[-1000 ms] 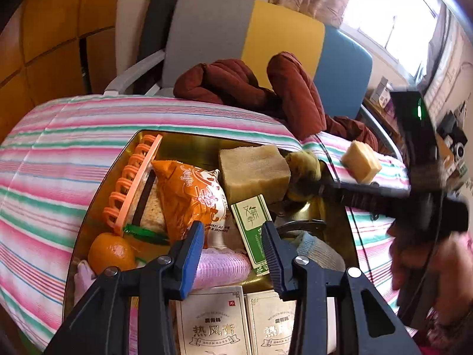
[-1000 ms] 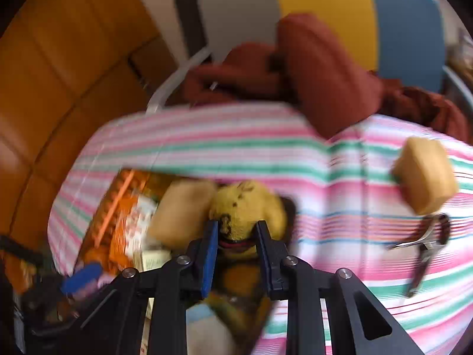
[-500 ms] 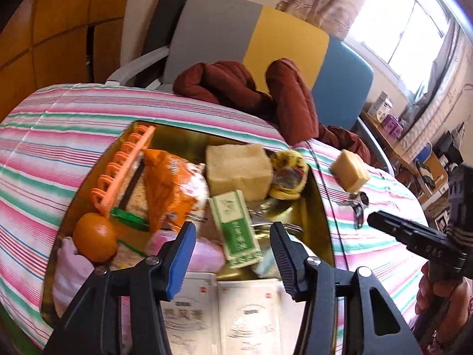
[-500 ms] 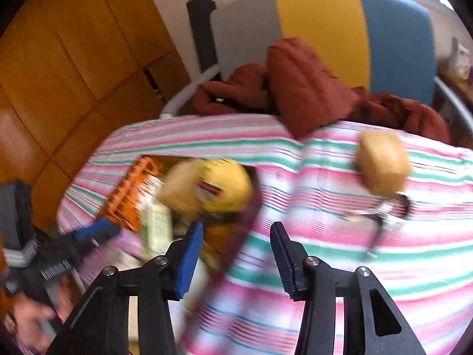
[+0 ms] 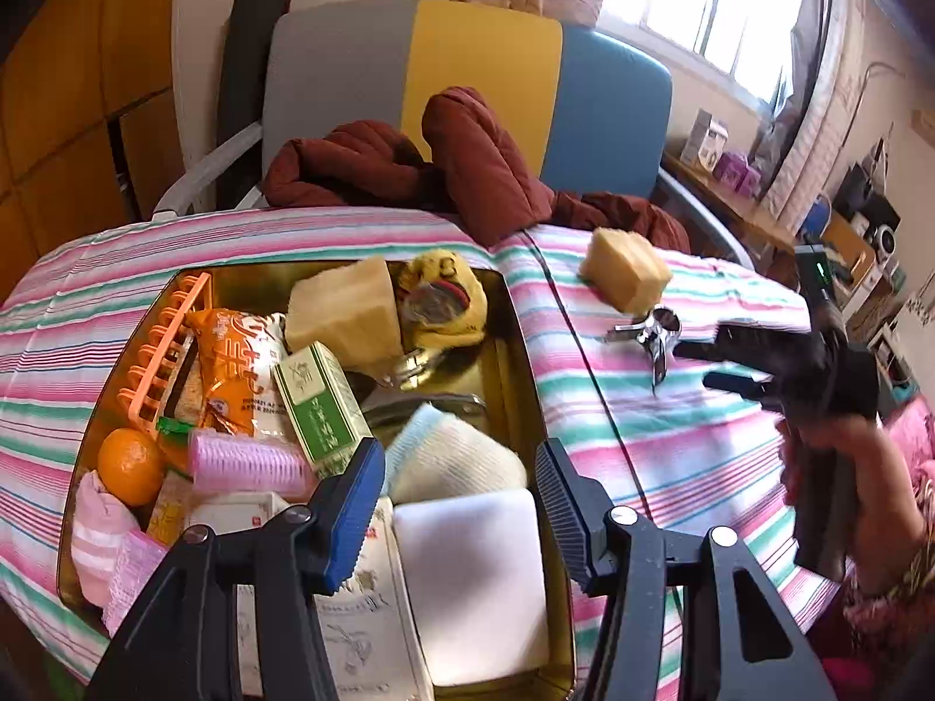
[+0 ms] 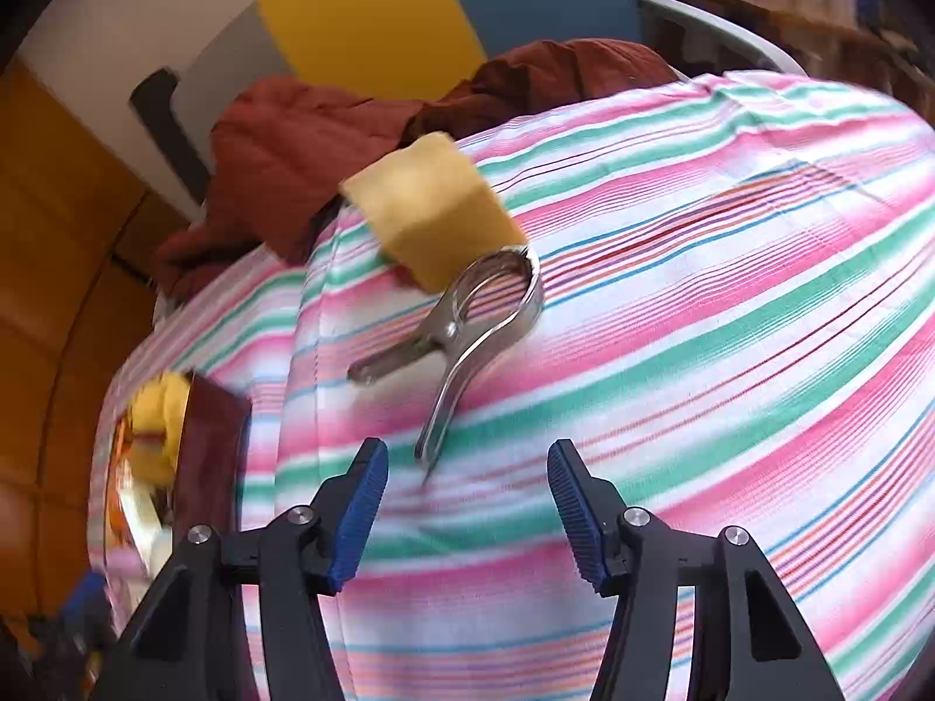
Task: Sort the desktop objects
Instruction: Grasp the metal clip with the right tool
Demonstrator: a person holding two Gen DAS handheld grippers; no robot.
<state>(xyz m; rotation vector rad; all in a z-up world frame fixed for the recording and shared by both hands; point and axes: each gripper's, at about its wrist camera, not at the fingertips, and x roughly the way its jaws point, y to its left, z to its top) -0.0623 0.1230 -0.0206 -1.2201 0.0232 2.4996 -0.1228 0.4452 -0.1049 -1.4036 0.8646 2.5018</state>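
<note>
A gold tin [image 5: 514,350] on the striped cloth holds a yellow plush toy [image 5: 447,298], a tan sponge, a green box, an orange snack bag, a tangerine, a pink roller and white cloths. My left gripper [image 5: 456,467] hovers over the tin's near end, its jaws opening with nothing between them. A metal clip [image 6: 467,315] and a yellow sponge block [image 6: 432,210] lie on the cloth to the right of the tin. My right gripper [image 6: 467,455] stands just short of the clip's handles, jaws opening and empty. The left wrist view shows it as right gripper [image 5: 710,363].
A grey, yellow and blue chair [image 5: 467,70] with a maroon jacket [image 5: 467,175] stands against the table's far edge. The striped cloth [image 5: 672,438] lies bare right of the clip. A person's hand [image 5: 841,455] holds the right gripper. Cluttered shelves stand at far right.
My right gripper let go of the yellow plush toy in the tin, swung right to the metal clip and opened. My left gripper shifted right along the tin and opened wider.
</note>
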